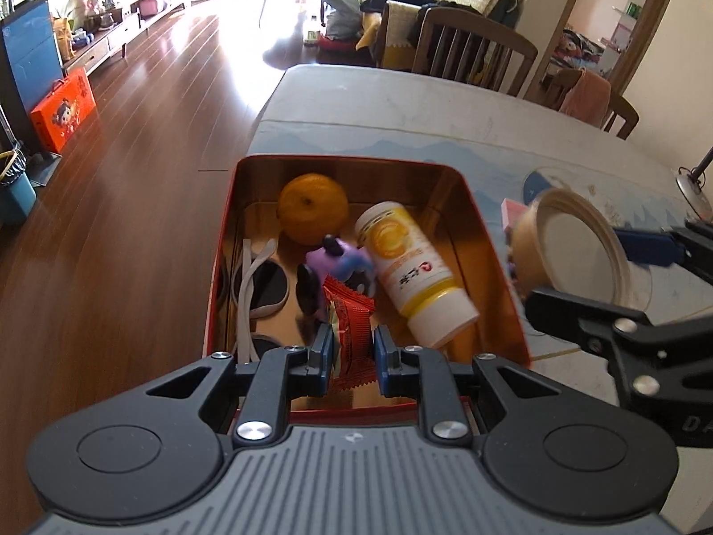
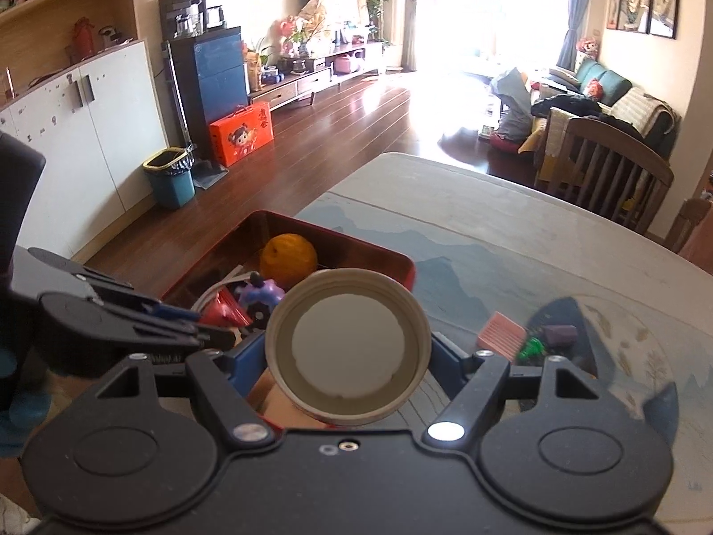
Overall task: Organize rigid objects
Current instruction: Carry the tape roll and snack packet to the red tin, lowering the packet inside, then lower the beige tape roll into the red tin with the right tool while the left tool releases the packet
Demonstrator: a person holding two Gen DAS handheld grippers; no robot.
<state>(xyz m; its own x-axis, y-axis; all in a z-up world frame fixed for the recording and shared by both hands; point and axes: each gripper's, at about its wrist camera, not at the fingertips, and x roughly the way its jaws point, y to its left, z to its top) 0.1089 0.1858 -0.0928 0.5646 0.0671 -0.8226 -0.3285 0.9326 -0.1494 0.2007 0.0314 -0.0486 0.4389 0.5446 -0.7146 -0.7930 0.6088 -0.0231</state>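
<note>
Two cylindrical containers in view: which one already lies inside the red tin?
The yellow-and-white bottle, lying on its side in the red tin. The beige cup is outside, clamped in the right tool.

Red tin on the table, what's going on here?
A person holds a gripper in each hand over the red tin. The left gripper has its jaws shut on a red snack packet above the tin's contents: an orange, a white-and-yellow bottle, a purple toy. The right gripper carries a round beige container beside it.
</note>
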